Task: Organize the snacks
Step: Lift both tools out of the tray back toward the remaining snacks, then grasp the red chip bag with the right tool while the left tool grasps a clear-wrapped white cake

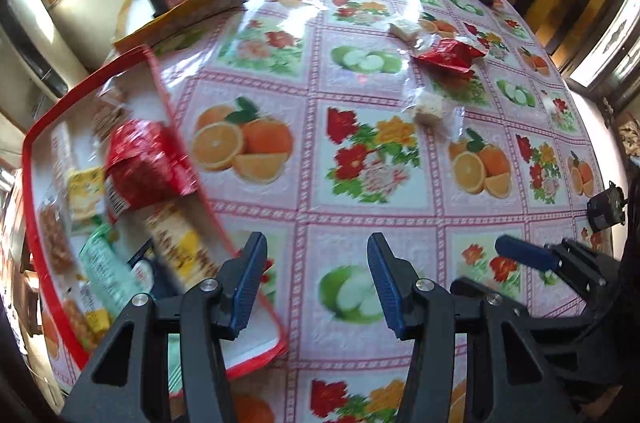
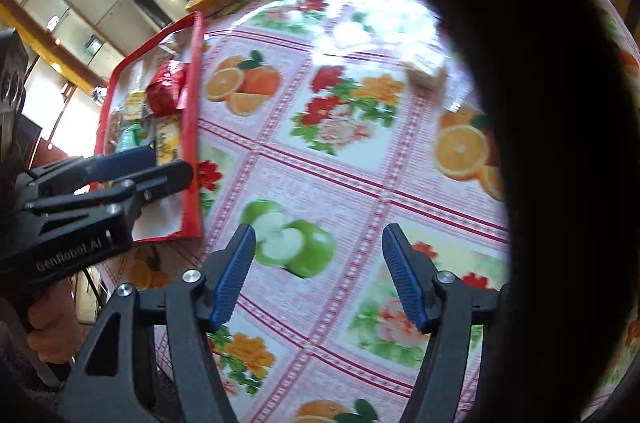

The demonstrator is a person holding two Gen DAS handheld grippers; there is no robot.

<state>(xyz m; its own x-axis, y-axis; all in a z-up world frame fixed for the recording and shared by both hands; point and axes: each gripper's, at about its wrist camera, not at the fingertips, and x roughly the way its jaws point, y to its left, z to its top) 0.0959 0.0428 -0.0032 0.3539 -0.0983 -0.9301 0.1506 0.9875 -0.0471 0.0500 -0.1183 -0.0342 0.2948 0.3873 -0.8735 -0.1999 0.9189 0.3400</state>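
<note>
My tabletop (image 1: pixel 360 191) in its fruit-print cloth fills the view. Red-rimmed tray (image 1: pixel 32 191) sits at the left edge, packed with snacks, a red packet (image 1: pixel 140 163) on top. Far right, another red packet (image 1: pixel 448 57) and a wrapped cake (image 1: pixel 430 109) lie loose. Left gripper (image 1: pixel 318 283) and right gripper (image 2: pixel 320 275): jaws open, empty.

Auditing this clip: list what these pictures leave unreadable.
- Right wrist view: a dark shape covers the right side, hiding the red packet there.
- Left wrist view: labels on snacks in the red-rimmed tray are motion-blurred.
- Tray's near corner sits behind the left gripper.
</note>
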